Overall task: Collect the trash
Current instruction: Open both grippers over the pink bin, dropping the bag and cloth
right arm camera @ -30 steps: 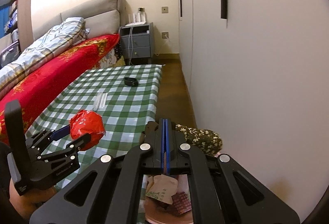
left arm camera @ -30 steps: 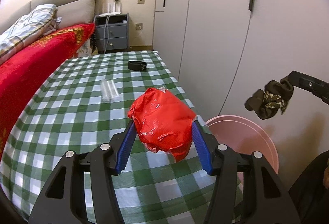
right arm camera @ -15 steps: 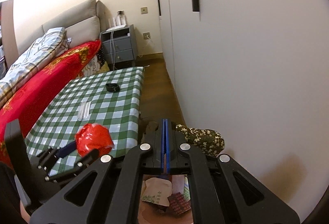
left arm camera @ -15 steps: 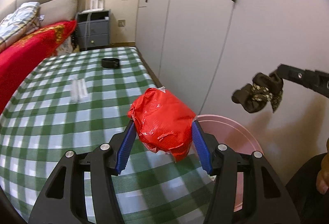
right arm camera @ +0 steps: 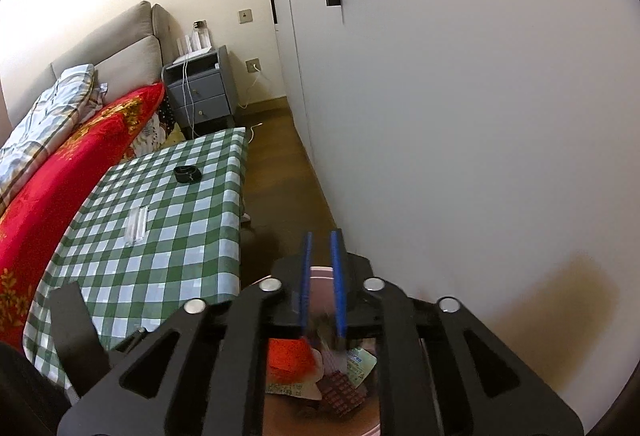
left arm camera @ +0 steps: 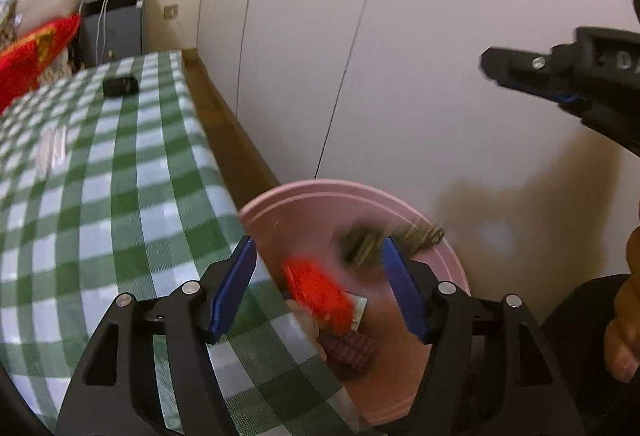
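Observation:
My left gripper [left arm camera: 319, 242] hangs over the pink bin [left arm camera: 320, 188], its jaws opening with nothing pressed between the blue pads. The crumpled red bag [left arm camera: 316, 292] is a blur dropping into the bin, where it shows among paper wrappers [right arm camera: 288, 356]. A dark floral cloth [left arm camera: 384, 240] is also a blur at the bin's mouth. My right gripper [right arm camera: 321, 236] is above the bin, jaws opening a narrow gap with nothing in it; it also appears at the upper right [left arm camera: 490, 62].
The green-checked table [left arm camera: 120, 196] stands left of the bin, carrying a black band [right arm camera: 187, 173] and a clear plastic wrapper [right arm camera: 137, 224]. White wardrobe doors [right arm camera: 460, 116] rise close on the right. A red-covered bed [right arm camera: 80, 148] and a grey nightstand [right arm camera: 200, 92] lie beyond.
My left gripper swung right from above the table to above the bin and let go of the red bag. My right gripper parted and released the floral cloth. Both things are falling into the bin.

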The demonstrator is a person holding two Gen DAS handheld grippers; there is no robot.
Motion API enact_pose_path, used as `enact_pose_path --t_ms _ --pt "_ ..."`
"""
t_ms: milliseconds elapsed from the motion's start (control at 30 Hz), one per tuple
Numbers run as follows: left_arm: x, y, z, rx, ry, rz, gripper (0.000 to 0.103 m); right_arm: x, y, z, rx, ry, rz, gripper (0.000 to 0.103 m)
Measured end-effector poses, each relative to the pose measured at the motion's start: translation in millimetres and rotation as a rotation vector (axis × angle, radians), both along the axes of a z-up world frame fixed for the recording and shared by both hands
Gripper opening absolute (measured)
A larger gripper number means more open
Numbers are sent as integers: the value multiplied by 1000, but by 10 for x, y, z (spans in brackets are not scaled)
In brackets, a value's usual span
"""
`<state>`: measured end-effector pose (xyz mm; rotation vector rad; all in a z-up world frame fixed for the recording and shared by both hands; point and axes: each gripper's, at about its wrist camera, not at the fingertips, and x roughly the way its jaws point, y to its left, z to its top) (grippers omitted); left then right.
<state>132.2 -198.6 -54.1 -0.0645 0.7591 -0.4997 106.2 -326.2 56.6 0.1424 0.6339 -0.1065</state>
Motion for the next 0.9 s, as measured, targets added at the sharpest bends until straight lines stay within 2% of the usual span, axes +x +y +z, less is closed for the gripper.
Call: enact_pose_path --t_ms 67,267,400,633,900 --pt "6 60 -10 4 1 17 64 0 18 -3 -5 -2 2 21" --pt "-15 256 95 4 -41 80 63 11 79 -17 -21 -2 19 21" --pt "17 446 141 13 -67 144 59 -8 124 -17 -33 -11 38 21" --pt "134 742 167 26 -69 229 58 14 160 -35 -29 -12 56 21" --pt "188 976 207 26 -75 282 58 91 253 -97 -39 6 88 21"
